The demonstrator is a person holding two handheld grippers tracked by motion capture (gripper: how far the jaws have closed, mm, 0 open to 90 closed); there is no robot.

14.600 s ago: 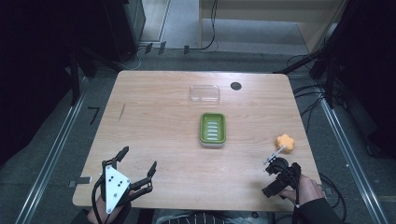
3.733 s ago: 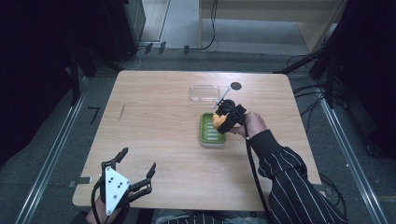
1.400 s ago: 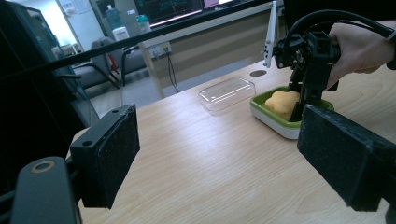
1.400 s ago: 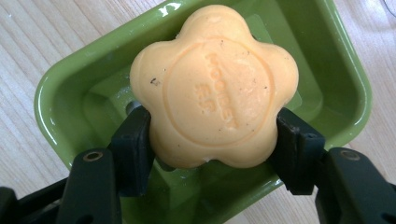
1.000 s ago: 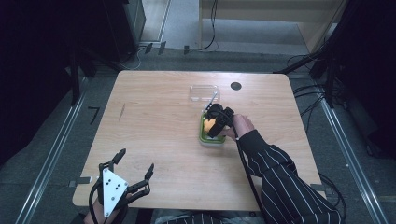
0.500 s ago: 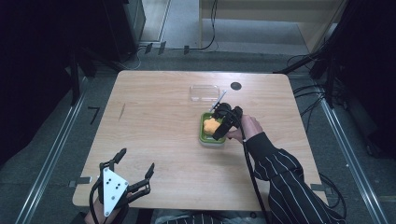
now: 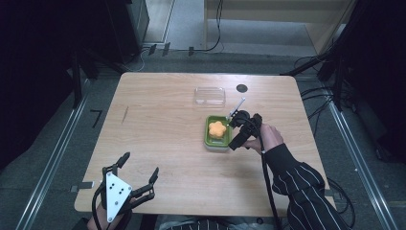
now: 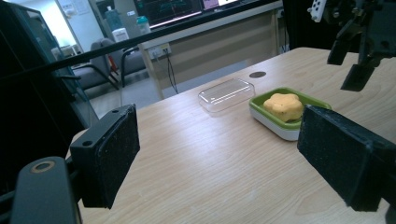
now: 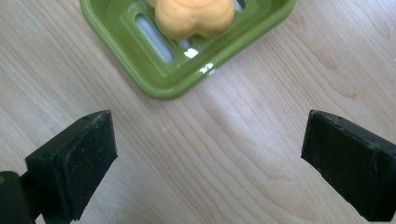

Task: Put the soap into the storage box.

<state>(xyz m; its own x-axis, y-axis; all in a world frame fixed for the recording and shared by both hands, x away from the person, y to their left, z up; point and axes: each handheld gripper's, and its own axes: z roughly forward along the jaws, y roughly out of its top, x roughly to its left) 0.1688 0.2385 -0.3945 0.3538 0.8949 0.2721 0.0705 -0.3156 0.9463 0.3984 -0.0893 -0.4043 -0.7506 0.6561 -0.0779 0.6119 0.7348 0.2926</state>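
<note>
Orange, flower-shaped soap [image 7: 217, 129] is judged light, firm, slippery; best gripped across its lobes. The right gripper [image 7: 235, 130], its jaws just opened, holds nothing; the left gripper [image 7: 139, 177] is open too.

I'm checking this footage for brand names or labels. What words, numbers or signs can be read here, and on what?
No text can be read.
Monitor screens behind the table: coloured lines and marks, too small and blurred to read.
Soap dish, orange soap and clear lid: no lettering visible.
Grey plate on the left gripper: black dots, no words.
</note>
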